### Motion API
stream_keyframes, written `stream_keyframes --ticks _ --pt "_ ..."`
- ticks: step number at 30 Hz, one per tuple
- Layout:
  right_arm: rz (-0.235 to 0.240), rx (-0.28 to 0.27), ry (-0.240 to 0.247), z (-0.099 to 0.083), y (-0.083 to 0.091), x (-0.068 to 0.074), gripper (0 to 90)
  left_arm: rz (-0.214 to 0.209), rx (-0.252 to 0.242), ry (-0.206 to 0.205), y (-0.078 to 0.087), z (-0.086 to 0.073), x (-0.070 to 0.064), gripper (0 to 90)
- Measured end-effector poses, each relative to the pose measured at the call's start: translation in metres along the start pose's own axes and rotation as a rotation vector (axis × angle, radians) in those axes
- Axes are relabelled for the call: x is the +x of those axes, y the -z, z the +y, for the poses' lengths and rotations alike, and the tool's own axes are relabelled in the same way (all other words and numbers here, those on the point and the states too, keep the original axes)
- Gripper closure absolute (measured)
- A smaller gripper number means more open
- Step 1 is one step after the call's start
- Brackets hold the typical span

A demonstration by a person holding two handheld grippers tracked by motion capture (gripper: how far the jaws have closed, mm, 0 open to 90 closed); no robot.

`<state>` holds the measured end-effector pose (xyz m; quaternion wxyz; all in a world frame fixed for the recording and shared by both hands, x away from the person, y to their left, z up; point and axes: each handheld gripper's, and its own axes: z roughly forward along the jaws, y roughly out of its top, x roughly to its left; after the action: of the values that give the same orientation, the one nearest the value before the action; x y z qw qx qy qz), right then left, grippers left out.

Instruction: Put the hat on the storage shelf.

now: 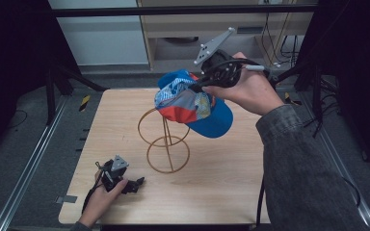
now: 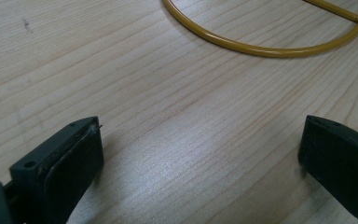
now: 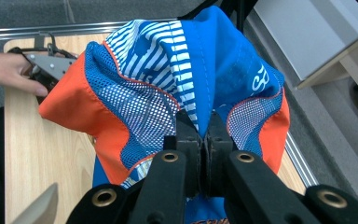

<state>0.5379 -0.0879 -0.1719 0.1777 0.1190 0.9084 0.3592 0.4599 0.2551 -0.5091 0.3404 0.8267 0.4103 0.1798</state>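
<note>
high view: the right gripper [image 1: 207, 79] holds the cap [image 1: 192, 103] in the air over the wire stand [image 1: 166, 139]; the left gripper [image 1: 134, 185] rests on the desk [image 1: 221, 168]. left gripper view: jaws spread wide, holding nothing. right gripper view: jaws pinched together on the cap's fabric.

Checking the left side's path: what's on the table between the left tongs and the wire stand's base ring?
Nothing: bare wood between the left tongs and the base ring, per the left gripper view.

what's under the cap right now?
The cap, pinched by the right gripper, hangs over the wire stand. Its upper ring's far side and the post's top are hidden behind it.
</note>
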Motion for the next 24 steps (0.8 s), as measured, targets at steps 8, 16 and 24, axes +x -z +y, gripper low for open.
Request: stream_keyframes --ticks 8,16,24 --pt "0.025 -0.013 0.012 0.018 -0.018 0.003 87.8 -0.002 0.001 -0.002 0.0 0.0 0.0 0.0" --pt "0.046 -0.002 0.029 0.029 -0.031 0.007 87.8 -0.005 0.001 -0.005 0.0 0.0 0.0 0.0" --pt "0.065 0.007 0.042 0.039 -0.04 0.012 87.8 -0.005 -0.002 -0.003 -0.001 0.0 -0.001 0.0"
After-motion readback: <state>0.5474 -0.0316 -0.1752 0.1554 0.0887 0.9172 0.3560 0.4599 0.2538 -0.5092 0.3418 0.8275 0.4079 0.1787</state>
